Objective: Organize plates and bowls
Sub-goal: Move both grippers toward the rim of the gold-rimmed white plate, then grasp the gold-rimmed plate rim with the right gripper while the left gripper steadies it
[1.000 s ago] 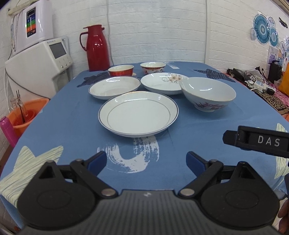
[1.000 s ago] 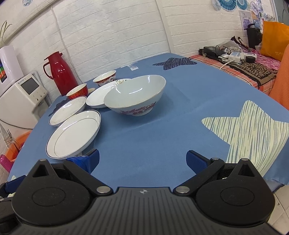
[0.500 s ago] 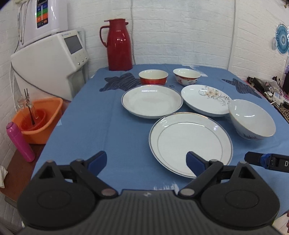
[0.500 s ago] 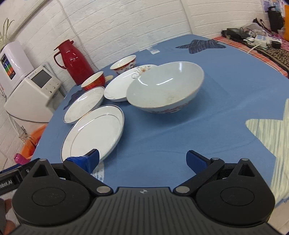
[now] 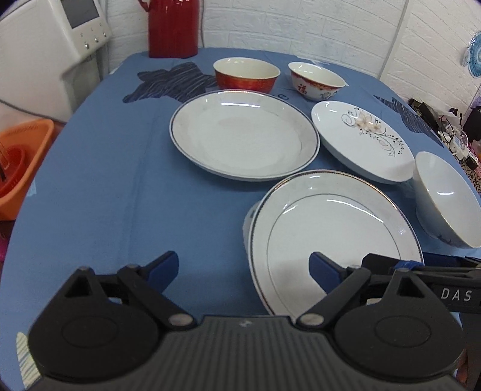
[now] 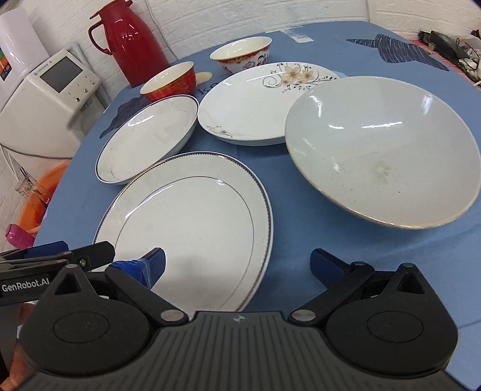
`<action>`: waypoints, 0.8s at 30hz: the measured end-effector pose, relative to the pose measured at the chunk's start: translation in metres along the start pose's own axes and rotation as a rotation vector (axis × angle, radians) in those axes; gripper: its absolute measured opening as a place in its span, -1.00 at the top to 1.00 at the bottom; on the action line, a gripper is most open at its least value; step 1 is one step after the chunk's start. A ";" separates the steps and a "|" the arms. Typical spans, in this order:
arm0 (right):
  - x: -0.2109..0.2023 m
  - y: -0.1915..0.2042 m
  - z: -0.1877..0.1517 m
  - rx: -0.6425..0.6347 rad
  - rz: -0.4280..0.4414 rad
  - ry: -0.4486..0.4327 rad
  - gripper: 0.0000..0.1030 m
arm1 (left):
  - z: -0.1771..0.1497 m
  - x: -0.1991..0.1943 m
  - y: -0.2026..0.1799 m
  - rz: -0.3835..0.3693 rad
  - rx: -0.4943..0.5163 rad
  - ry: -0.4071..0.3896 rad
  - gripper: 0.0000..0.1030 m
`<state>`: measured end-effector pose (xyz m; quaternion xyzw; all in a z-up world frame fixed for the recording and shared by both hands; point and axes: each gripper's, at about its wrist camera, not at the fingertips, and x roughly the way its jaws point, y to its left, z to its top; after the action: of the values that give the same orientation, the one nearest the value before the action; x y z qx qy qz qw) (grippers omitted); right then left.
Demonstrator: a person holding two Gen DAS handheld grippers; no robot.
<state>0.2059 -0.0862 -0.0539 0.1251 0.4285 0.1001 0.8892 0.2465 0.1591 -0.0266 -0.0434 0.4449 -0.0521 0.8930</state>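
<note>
On the blue tablecloth [image 5: 105, 186] the closest dish is a wide white plate with a dark rim line [image 5: 330, 234] [image 6: 192, 222]. Behind it sit a deep blue-rimmed plate [image 5: 243, 135] [image 6: 147, 138] and a floral plate [image 5: 363, 138] [image 6: 264, 102]. A large white bowl [image 5: 448, 198] [image 6: 381, 150] stands to the right. A red bowl [image 5: 246, 73] [image 6: 170, 81] and a red-patterned white bowl [image 5: 315, 79] [image 6: 243, 55] are at the back. My left gripper [image 5: 243, 267] [image 6: 60, 255] is open, its right finger over the closest plate. My right gripper [image 6: 237, 264] [image 5: 421, 267] is open too, its left finger above that plate's front edge. Neither holds anything.
A red thermos [image 6: 132, 39] [image 5: 173, 27] stands at the table's far end. A white appliance [image 6: 48, 99] and an orange basin [image 5: 21, 168] sit off the left edge. Cables and clutter [image 6: 451, 39] lie at the far right.
Both grippers have moved forward and down toward the closest plate, which now fills more of each view. The dishes have not moved. Both grippers stay open.
</note>
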 end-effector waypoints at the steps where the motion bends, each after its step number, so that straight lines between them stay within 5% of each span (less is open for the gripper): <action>1: 0.002 0.002 0.002 -0.009 -0.013 0.003 -0.76 | 0.001 0.003 0.001 0.000 -0.004 0.006 -0.79; 11: 0.016 0.022 -0.006 -0.180 -0.128 -0.054 -0.77 | 0.001 0.018 0.000 0.021 0.012 0.029 -0.68; 18: 0.015 0.018 -0.005 -0.198 -0.106 -0.064 -0.73 | 0.002 0.012 -0.008 -0.020 0.041 0.019 0.12; 20: 0.012 0.015 -0.005 -0.194 -0.007 -0.076 -0.66 | 0.001 0.011 -0.012 -0.037 0.046 0.018 0.39; 21: 0.011 0.017 -0.006 -0.202 0.019 -0.078 -0.54 | 0.001 0.011 -0.013 -0.016 0.043 0.014 0.41; 24: 0.009 0.024 -0.008 -0.269 -0.046 -0.109 0.36 | 0.002 0.011 -0.010 -0.025 0.031 0.013 0.46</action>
<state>0.2035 -0.0594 -0.0581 0.0005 0.3649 0.1293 0.9220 0.2540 0.1481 -0.0331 -0.0346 0.4493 -0.0704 0.8899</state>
